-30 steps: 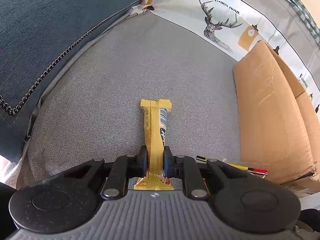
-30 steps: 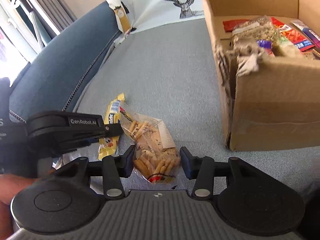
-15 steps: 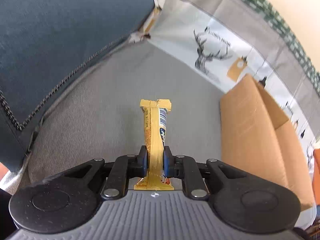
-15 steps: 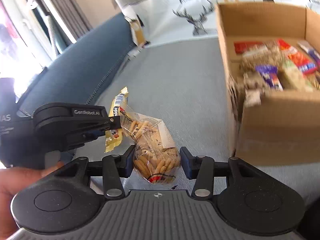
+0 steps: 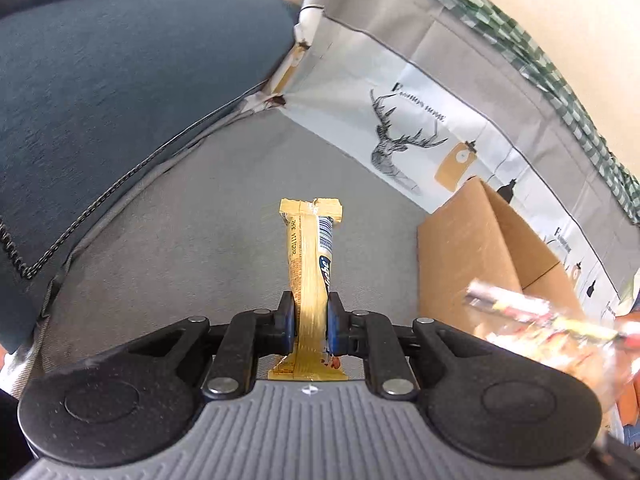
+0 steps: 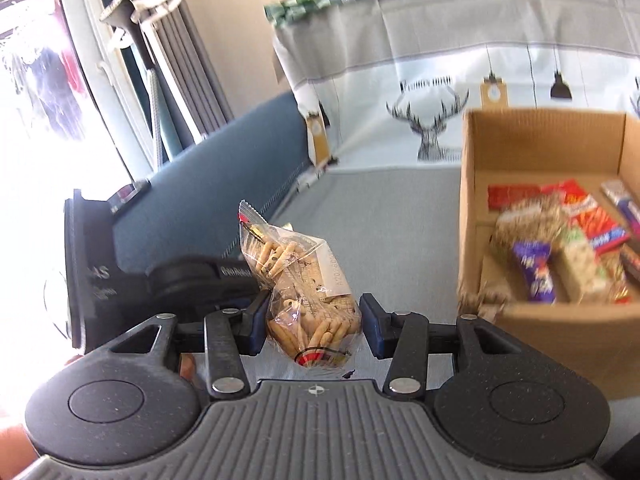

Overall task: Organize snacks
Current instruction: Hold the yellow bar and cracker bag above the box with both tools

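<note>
Left claw (image 5: 311,320) clamps a yellow snack bar (image 5: 310,264) at centre frame; right claw (image 6: 314,326) grips a biscuit bag (image 6: 304,280) (cardboard box (image 6: 560,320) at right).

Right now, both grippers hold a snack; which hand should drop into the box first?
Right. The right gripper, holding the biscuit bag, already faces the open cardboard box. The left gripper, clamping the yellow bar, sees only the box's outer side.

Home living rm: sofa (image 5: 100,92), deer-print cover (image 6: 432,80), curtains (image 6: 192,60) by window.
</note>
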{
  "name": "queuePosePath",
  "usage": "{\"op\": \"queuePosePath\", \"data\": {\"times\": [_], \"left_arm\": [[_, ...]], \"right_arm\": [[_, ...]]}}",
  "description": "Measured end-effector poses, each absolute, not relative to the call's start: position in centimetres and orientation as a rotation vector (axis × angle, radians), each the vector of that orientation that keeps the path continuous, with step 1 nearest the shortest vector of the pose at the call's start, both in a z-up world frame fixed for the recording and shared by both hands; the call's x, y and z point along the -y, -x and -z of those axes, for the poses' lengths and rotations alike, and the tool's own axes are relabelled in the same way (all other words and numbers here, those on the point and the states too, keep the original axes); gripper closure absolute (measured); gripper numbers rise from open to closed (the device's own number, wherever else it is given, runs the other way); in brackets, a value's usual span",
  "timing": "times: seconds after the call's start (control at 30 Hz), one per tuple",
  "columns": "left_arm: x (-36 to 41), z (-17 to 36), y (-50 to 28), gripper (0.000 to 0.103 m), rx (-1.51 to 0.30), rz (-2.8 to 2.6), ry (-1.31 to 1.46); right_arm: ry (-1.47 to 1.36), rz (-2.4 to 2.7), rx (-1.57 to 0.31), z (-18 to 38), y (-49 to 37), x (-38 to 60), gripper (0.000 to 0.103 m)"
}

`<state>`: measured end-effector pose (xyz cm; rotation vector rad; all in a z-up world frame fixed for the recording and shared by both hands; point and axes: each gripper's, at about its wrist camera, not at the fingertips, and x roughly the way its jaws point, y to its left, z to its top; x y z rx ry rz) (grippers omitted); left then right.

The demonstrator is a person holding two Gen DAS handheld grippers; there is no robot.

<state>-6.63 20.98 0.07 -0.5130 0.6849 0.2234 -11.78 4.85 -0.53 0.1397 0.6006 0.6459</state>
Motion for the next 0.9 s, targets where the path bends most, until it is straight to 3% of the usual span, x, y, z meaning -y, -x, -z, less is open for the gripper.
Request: {"op": "queuePosePath", "data": {"times": [0.47,0.9], "left_arm": [[-16.3,-4.5,5.4,0.087,-0.617,-0.099,0.5],[-10.1,-5.7,4.1,0.087,-0.587,0.048,0.416]], "right_arm": [[-0.14,-0.456,-0.347,-8.5,5.7,5.2,0.054],[-0.178,-0.299,-0.36,-5.5,3.7,11.7,0.054]]}}
